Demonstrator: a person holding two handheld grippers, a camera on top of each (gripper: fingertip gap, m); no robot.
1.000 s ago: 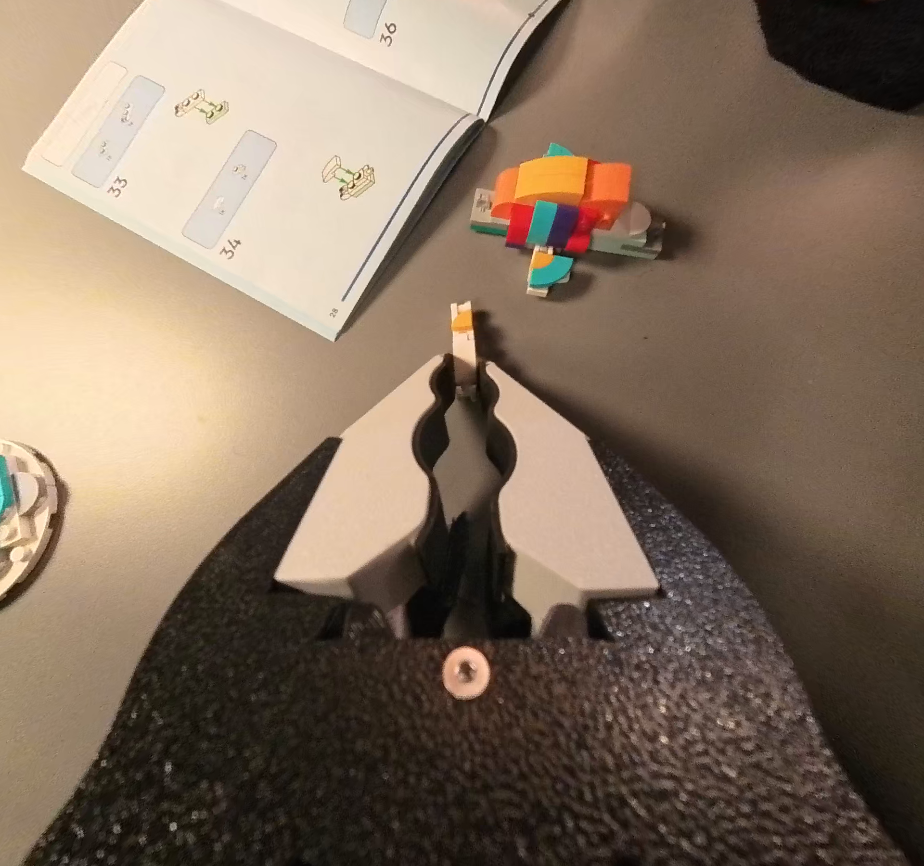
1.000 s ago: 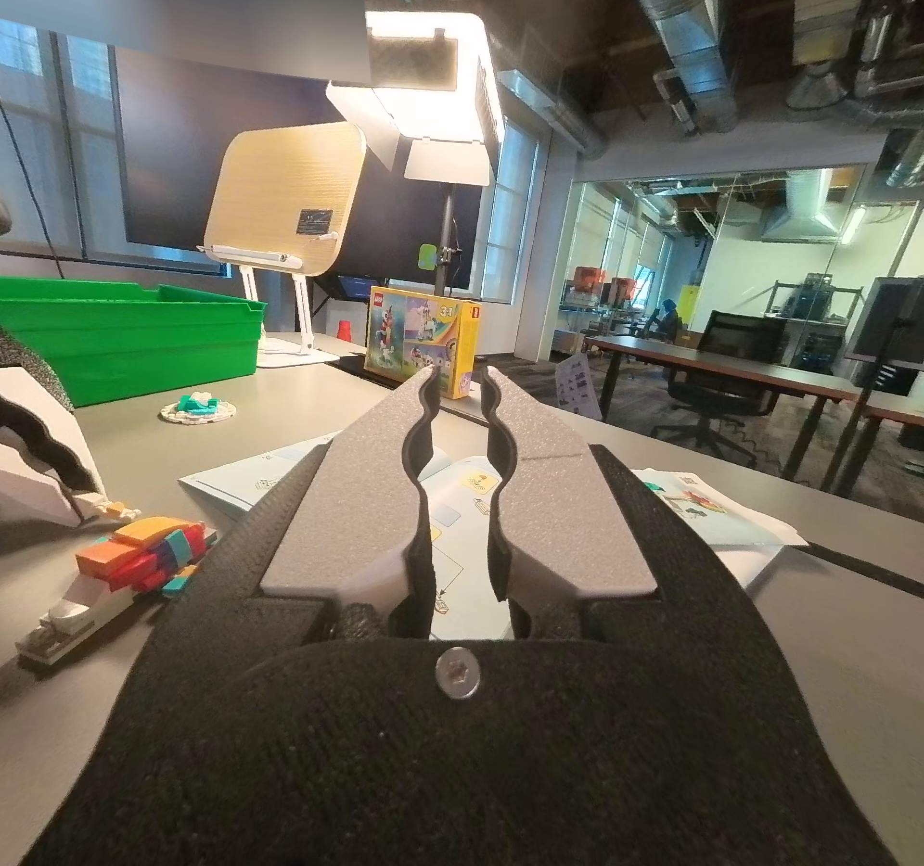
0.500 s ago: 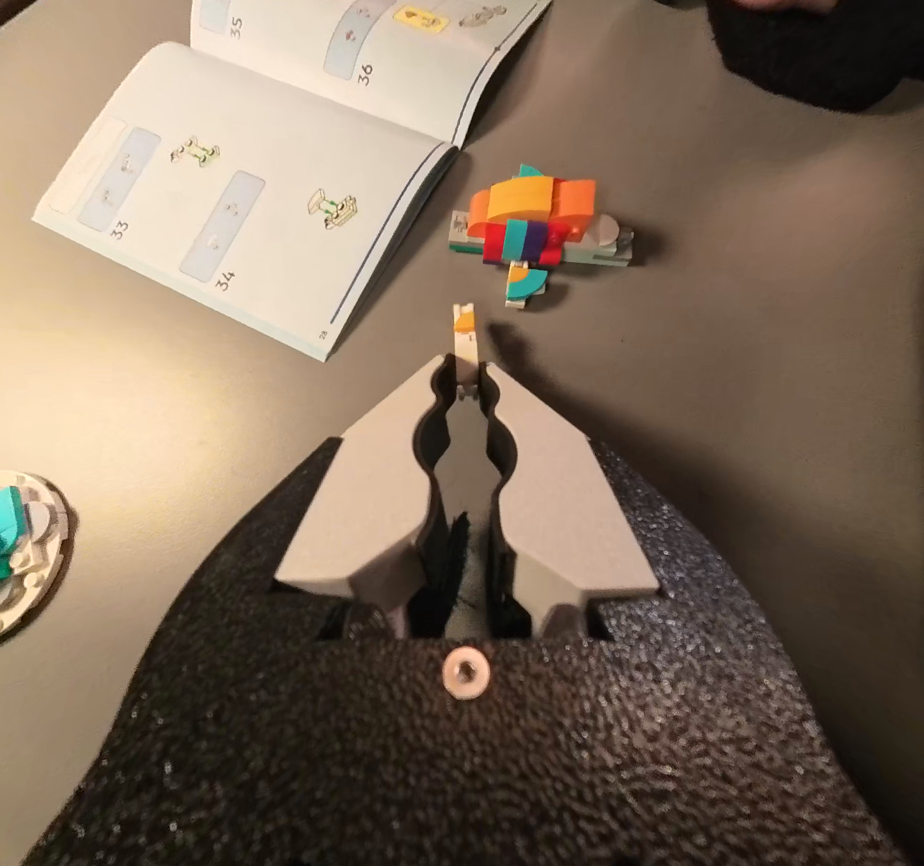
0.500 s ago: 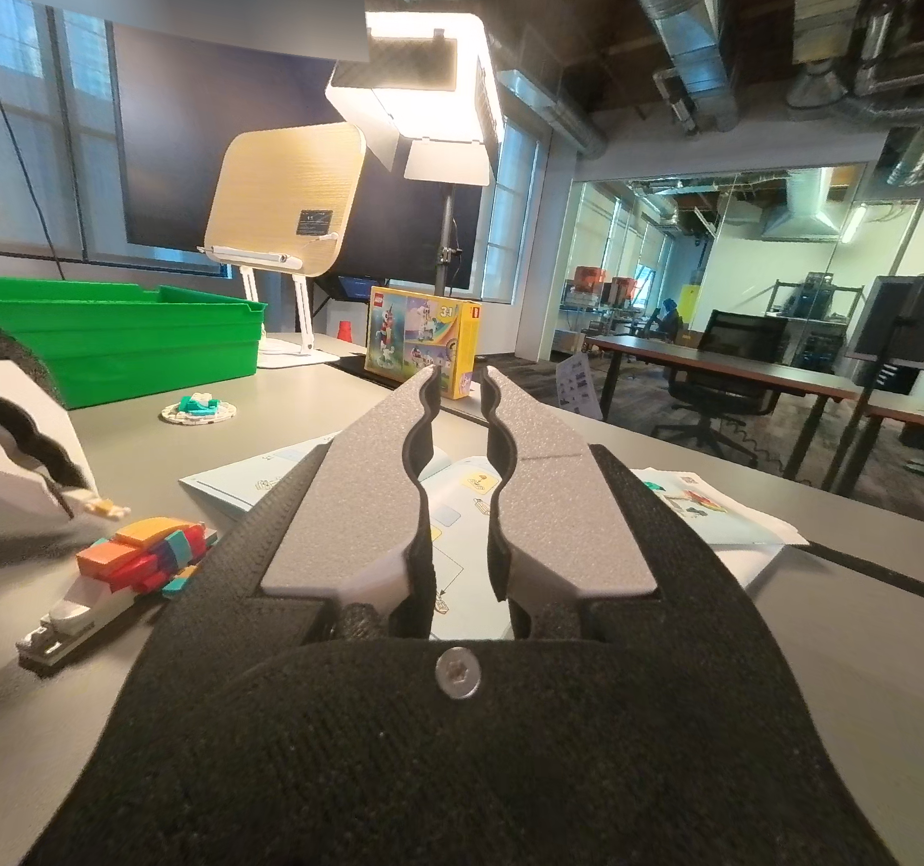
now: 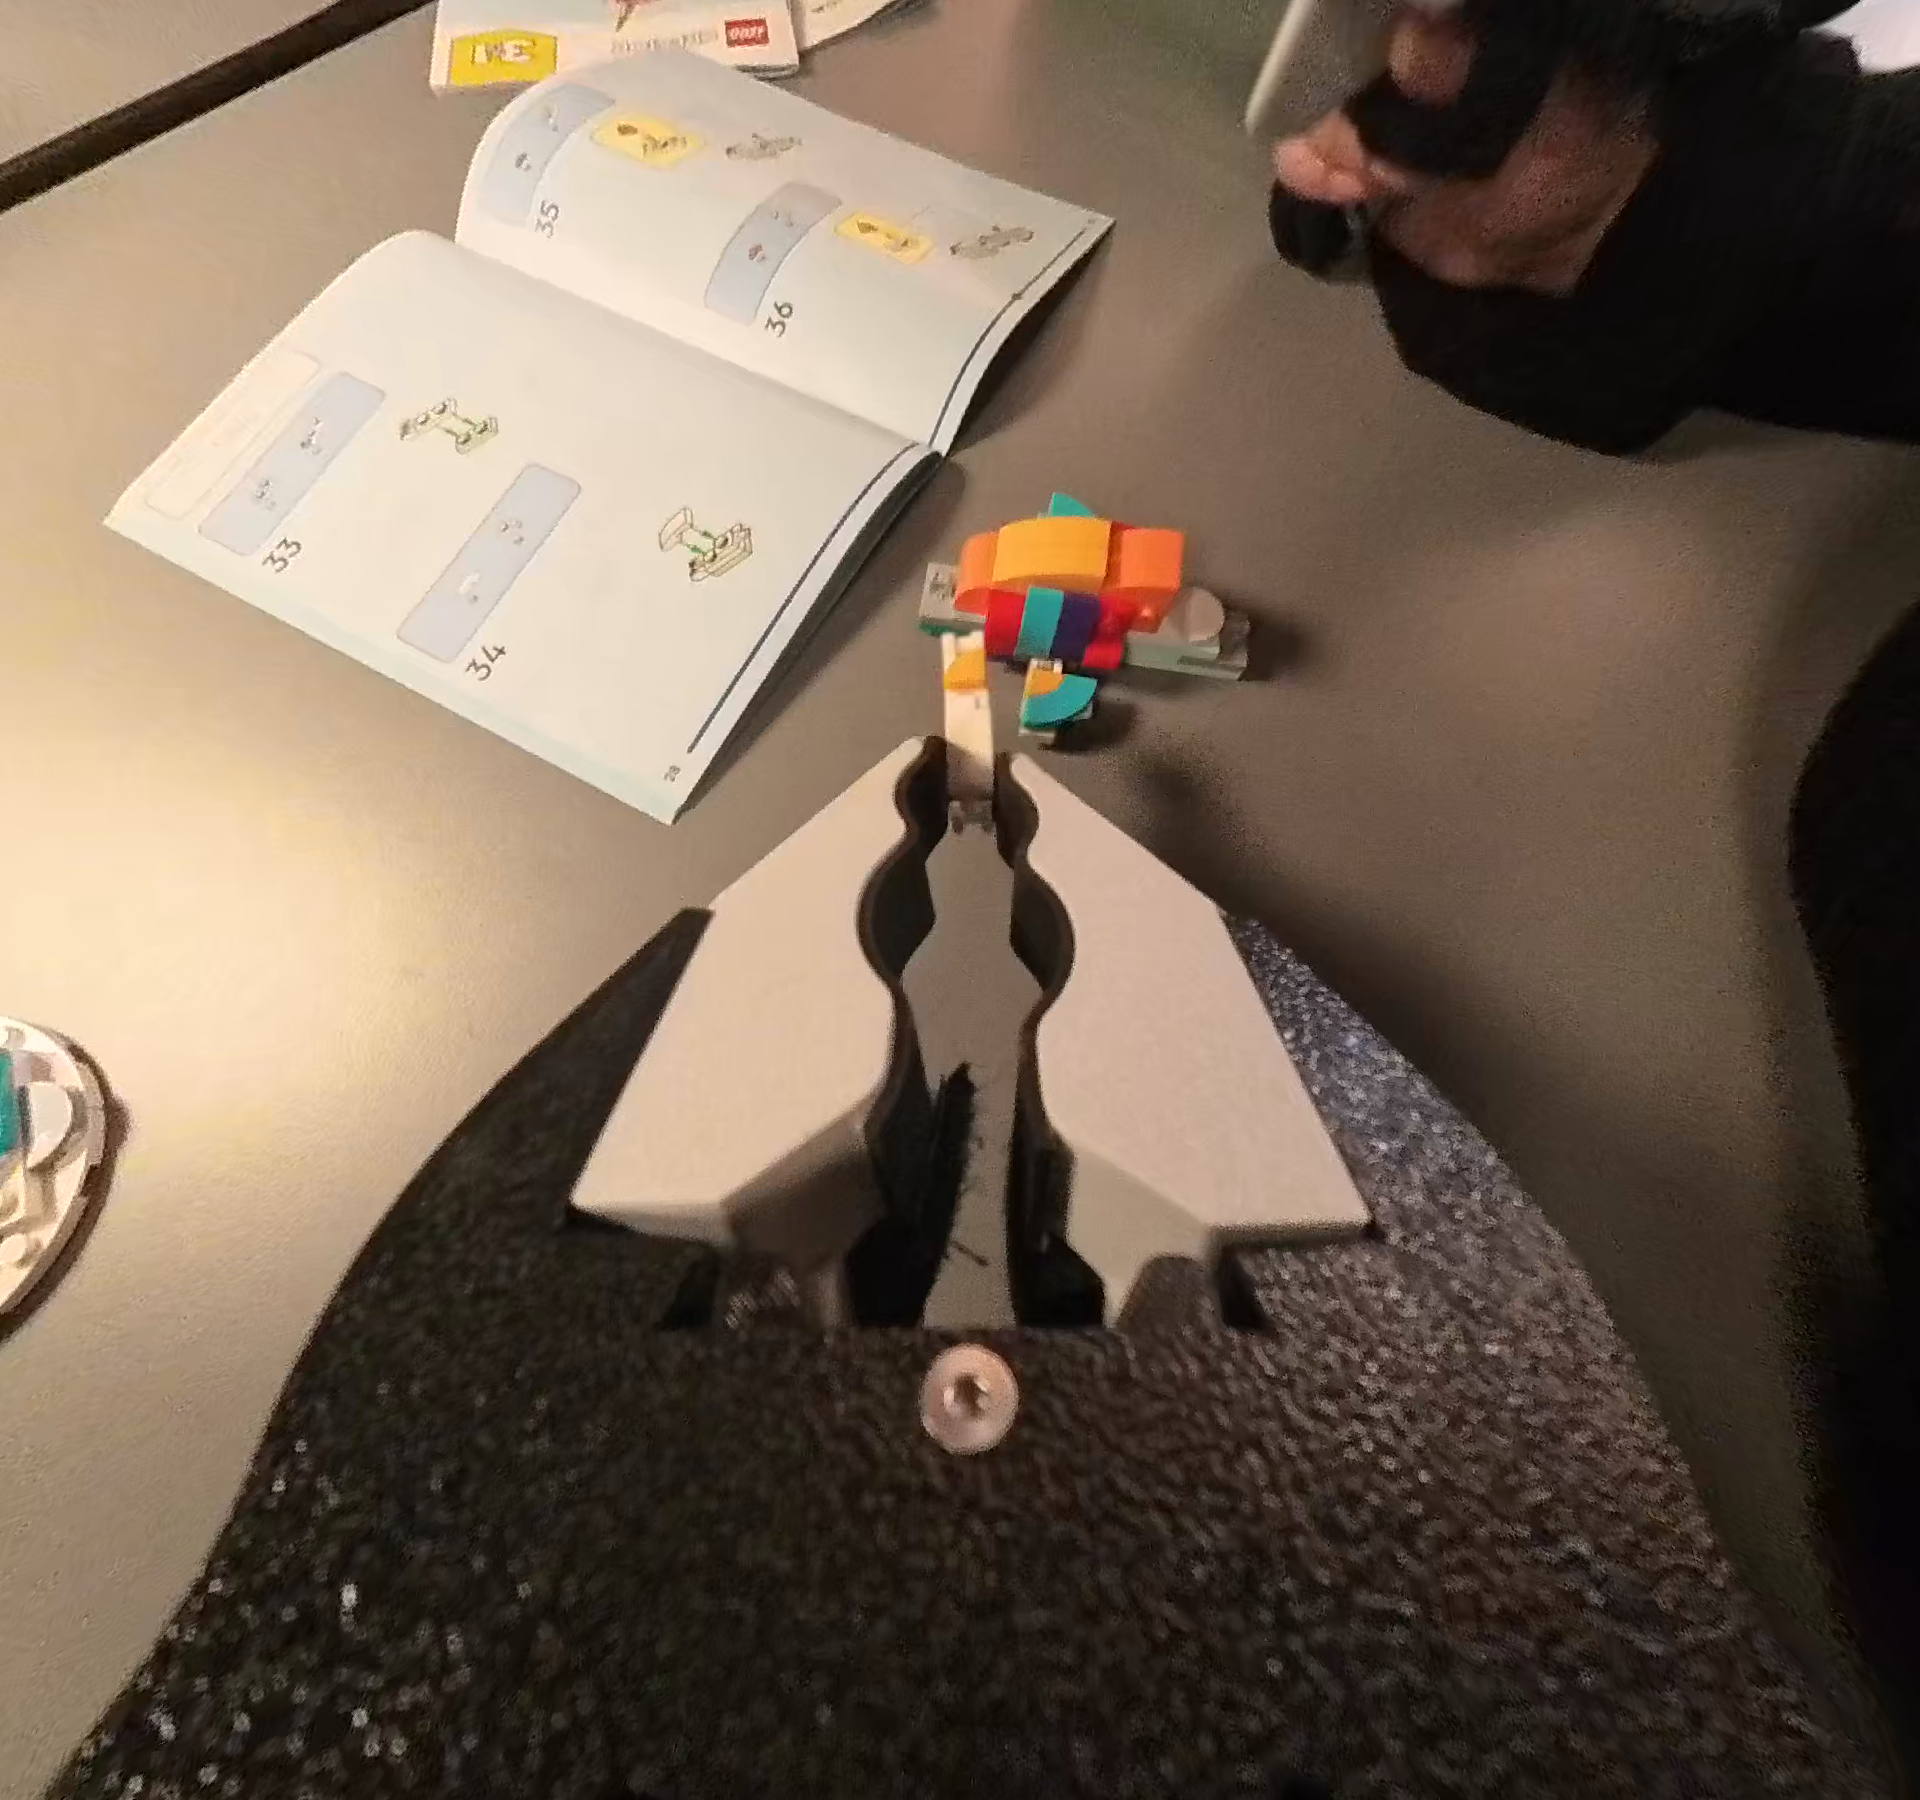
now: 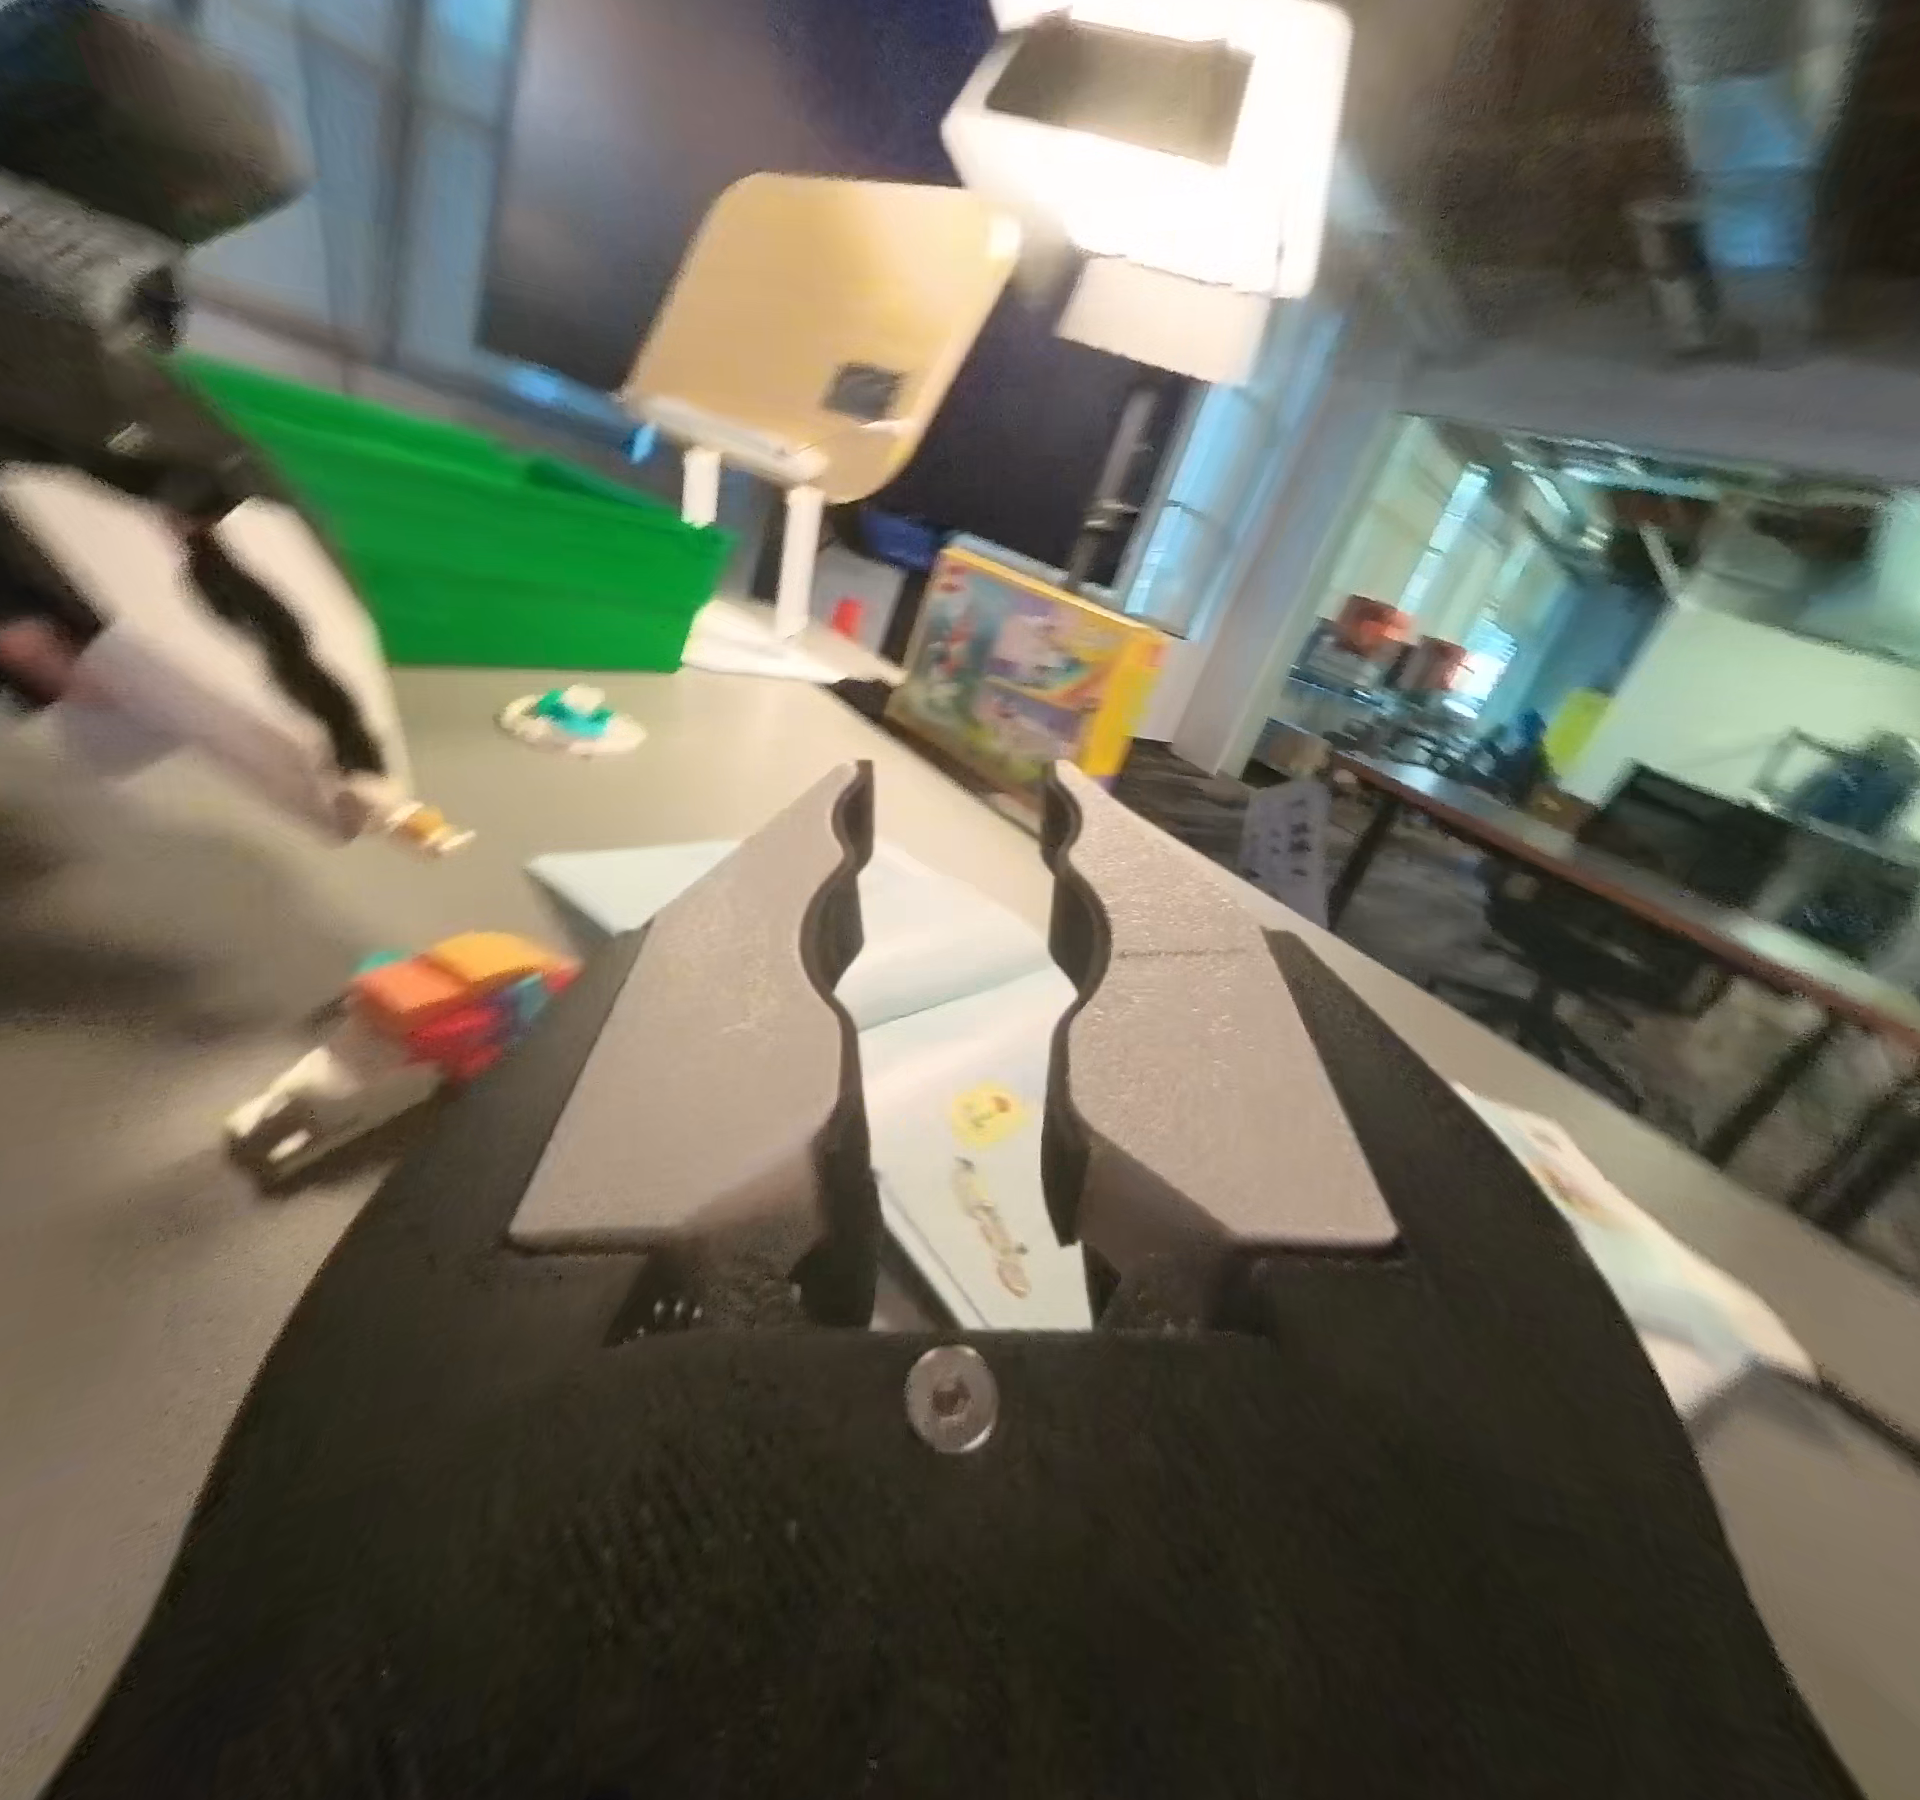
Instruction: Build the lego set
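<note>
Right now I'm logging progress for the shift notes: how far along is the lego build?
Partly done. A colourful sub-assembly stands built on the table, and a round white piece sits apart. In hand: the left gripper pinches a thin white-and-orange part near that assembly, not yet attached. The right gripper is open and empty. The open instruction booklet suggests steps remain.

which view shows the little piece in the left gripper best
The left wrist view: the small white and orange piece sticks out sharply from the left gripper, shut on it, near the colourful lego model. The right wrist view shows the piece only small, blurred, at the far left.
</note>
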